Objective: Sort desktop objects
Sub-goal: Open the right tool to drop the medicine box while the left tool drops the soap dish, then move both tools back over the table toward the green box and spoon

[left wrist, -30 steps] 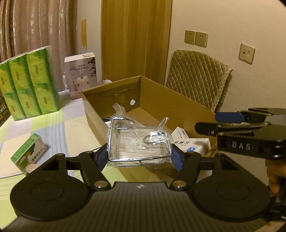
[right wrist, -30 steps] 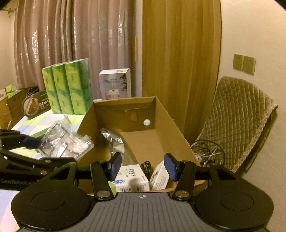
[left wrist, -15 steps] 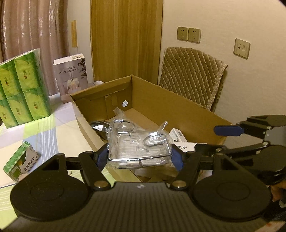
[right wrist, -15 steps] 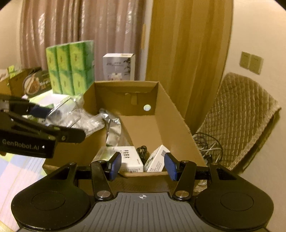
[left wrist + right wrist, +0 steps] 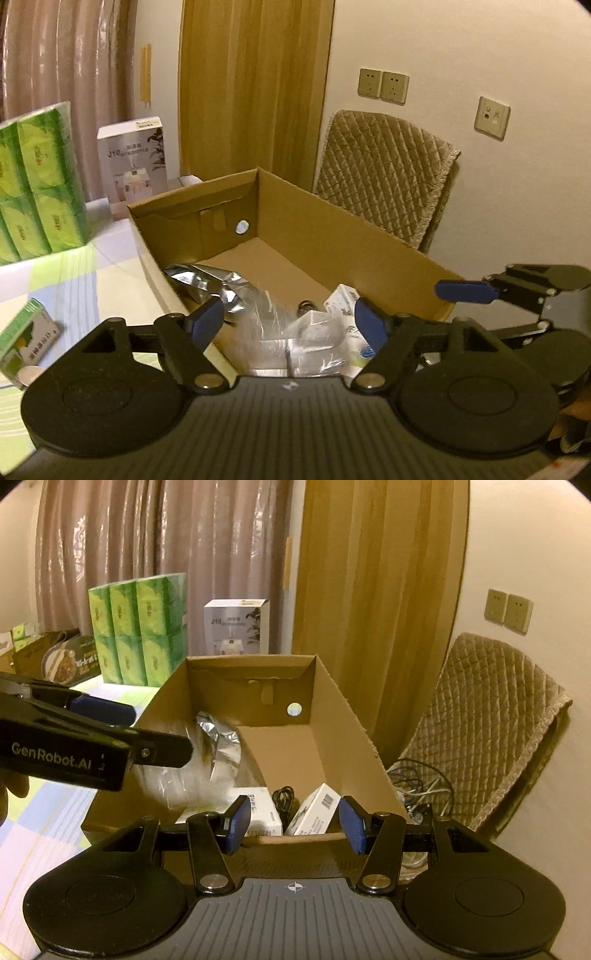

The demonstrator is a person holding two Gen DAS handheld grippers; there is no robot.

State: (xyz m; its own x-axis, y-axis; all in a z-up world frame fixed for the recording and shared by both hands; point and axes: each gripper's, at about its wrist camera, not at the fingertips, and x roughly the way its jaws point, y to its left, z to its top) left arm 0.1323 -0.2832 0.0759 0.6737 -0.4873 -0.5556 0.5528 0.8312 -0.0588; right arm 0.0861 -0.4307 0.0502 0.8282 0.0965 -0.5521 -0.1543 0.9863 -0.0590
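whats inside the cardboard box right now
Inside the cardboard box: a crumpled silver foil bag, a clear plastic-wrapped item, two white boxes, a black cable. The plastic wrap and both grippers cover the near floor, so anything beneath stays hidden.

Left tongs (image 5: pixel 290 319) gape wide with nothing between the blue pads; right tongs (image 5: pixel 294 823) hang open alongside.

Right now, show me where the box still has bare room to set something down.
Free: the cardboard box floor at the far end, below the round hole, beside the foil bag. Crowded: the near end, with white cartons, black cable and clear plastic packet.
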